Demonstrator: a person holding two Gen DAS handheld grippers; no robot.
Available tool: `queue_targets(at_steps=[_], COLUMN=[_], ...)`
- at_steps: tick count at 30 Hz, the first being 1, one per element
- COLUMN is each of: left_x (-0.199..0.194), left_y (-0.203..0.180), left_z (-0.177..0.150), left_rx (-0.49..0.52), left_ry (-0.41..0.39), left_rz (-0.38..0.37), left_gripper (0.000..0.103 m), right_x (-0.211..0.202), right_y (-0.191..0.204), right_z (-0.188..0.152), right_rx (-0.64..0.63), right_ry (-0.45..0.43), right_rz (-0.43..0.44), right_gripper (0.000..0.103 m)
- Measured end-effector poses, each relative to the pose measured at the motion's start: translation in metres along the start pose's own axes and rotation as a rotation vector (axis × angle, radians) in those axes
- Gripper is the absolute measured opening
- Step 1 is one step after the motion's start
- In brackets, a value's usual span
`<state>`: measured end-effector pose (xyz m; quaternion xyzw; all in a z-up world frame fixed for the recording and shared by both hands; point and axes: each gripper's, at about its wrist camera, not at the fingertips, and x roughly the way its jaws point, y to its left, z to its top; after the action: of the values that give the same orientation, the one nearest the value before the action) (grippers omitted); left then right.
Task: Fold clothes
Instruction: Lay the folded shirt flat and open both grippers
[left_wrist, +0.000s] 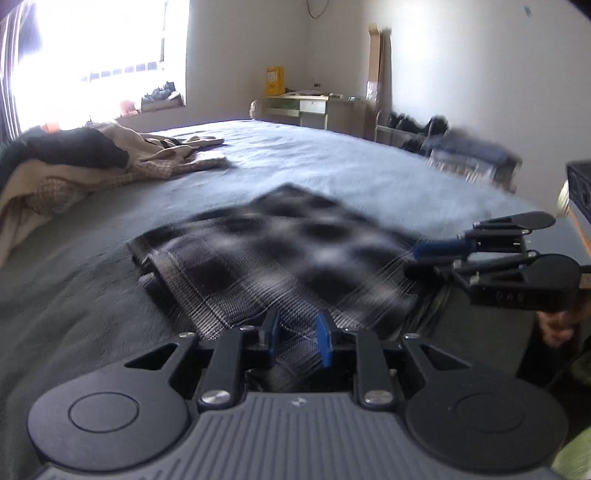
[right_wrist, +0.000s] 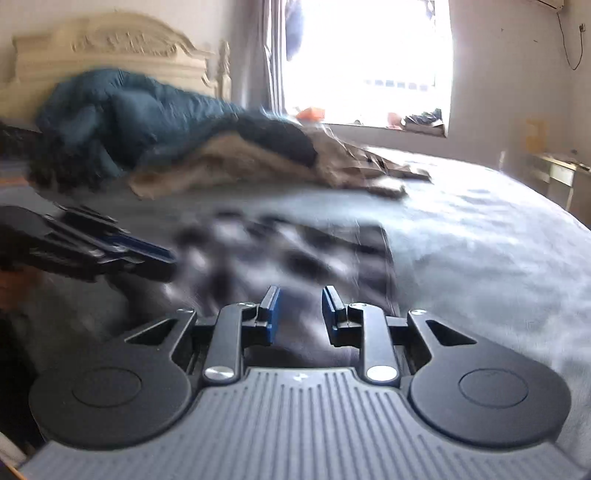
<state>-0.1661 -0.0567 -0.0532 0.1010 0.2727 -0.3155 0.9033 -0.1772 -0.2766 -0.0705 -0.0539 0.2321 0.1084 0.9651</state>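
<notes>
Folded plaid shirt (left_wrist: 273, 258) lies flat on the bed (left_wrist: 351, 166), long axis running from left gripper (left_wrist: 298, 338) toward the right gripper (right_wrist: 300, 314); both jaws parted, gripping nothing.

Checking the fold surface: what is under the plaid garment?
The plaid garment lies on the grey bedspread, which shows all around it. Whatever is beneath its folded layers is covered.

The folded cloth (left_wrist: 273, 254) is black-and-grey checked. The bed (left_wrist: 351, 162) cover is grey-blue. Beyond the cloth, the clothes pile (left_wrist: 74, 166) is beige and black; the quilt (right_wrist: 122, 110) is teal. Fingers (left_wrist: 324, 341) carry blue pads.
</notes>
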Motion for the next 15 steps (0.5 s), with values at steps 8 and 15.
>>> queue_targets(at_steps=[8, 15], left_x=[-0.003, -0.004], left_y=[-0.002, 0.000], left_z=[-0.009, -0.015], left_rx=[0.002, -0.009], left_ry=[-0.034, -0.057], left_rz=[-0.002, -0.005], left_gripper=[0.022, 0.023], right_x=[-0.004, 0.054], right_y=[-0.021, -0.071], right_z=[0.041, 0.020], right_rx=[0.055, 0.166], right_ry=[-0.030, 0.139], right_rz=[0.040, 0.042], right_gripper=[0.019, 0.018])
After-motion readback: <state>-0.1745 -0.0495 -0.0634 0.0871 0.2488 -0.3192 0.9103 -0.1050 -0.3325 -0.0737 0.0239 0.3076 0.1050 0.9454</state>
